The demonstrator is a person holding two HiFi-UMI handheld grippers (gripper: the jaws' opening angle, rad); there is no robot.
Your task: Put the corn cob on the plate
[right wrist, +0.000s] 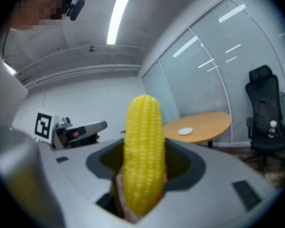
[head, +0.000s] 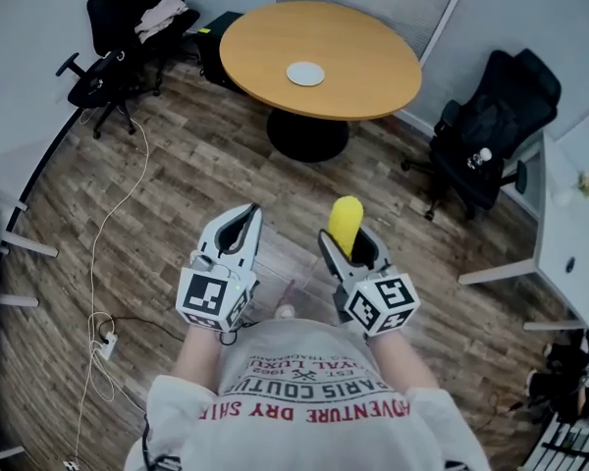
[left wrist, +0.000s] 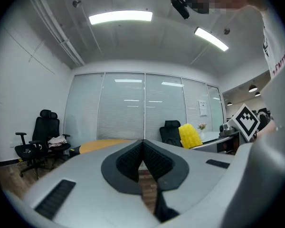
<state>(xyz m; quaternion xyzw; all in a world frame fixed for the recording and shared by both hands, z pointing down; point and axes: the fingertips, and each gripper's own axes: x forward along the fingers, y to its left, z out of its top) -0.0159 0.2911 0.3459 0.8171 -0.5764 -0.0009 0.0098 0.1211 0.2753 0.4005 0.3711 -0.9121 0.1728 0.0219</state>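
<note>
Head view: the right hand-held gripper [head: 351,245] carries the yellow corn cob [head: 345,222], well apart from the small round white plate [head: 305,73] on the round wooden desk [head: 373,62]. Left gripper view: the left hand-held gripper [left wrist: 143,146] is closed and empty. Right gripper view: the cob is clamped upright; next, carry it forward over the plate.

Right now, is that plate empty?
Empty: the plate sits bare on the round table; the right gripper holds the corn cob.
</note>
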